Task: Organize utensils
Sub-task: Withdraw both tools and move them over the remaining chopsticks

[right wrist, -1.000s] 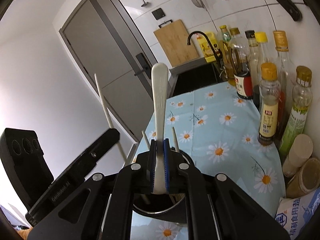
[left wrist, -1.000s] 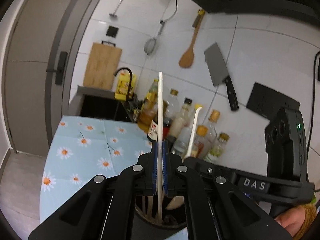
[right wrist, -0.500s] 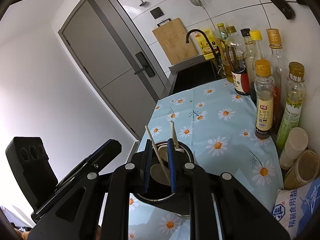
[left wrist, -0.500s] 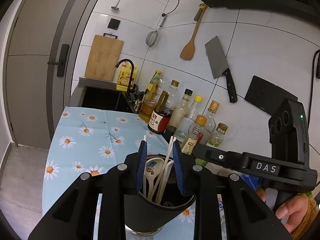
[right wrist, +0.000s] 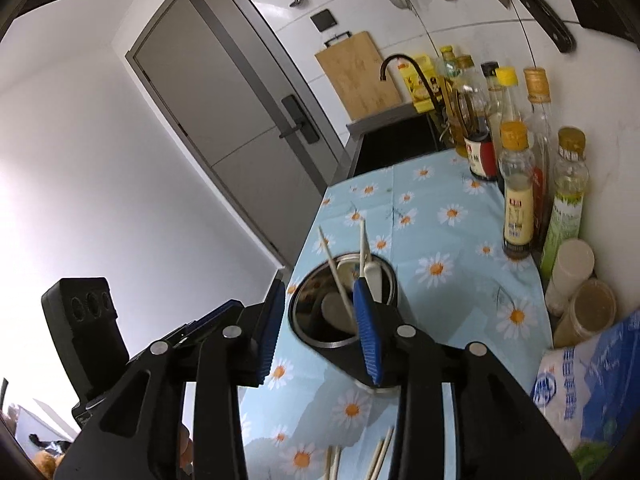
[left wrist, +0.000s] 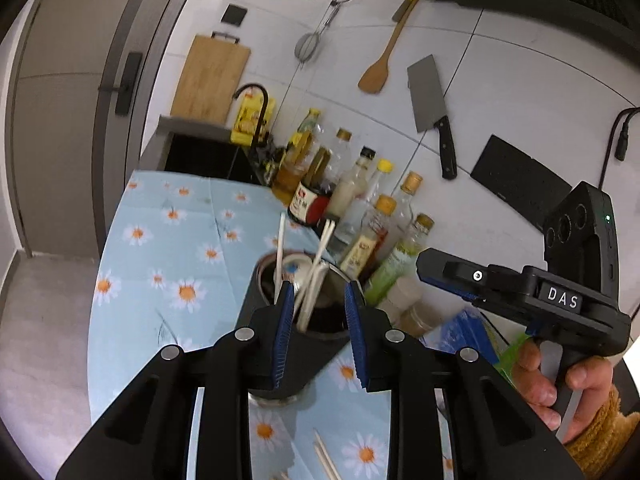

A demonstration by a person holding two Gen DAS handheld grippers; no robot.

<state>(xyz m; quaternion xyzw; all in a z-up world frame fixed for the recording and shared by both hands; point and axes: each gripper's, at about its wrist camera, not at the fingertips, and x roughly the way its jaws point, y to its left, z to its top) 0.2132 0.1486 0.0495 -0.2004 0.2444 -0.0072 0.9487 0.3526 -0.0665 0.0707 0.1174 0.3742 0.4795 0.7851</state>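
Both hand-held grippers, left (left wrist: pixel 318 312) and right (right wrist: pixel 320 316), gape empty; the right's jaws just widened. Chopsticks lean in the cup (right wrist: pixel 316 340); more (right wrist: pixel 380 458) lie on the worktop (right wrist: pixel 440 232). A bump could tip the cup.

We saw a counter under a daisy-print cloth (right wrist: pixel 448 240). On it stood a metal cup (right wrist: pixel 320 332) of utensils, a row of bottles (right wrist: pixel 520 184) by the wall, two jars (right wrist: pixel 576 292) and a bag (right wrist: pixel 580 392). Loose chopsticks (right wrist: pixel 380 460) lay at its near edge.
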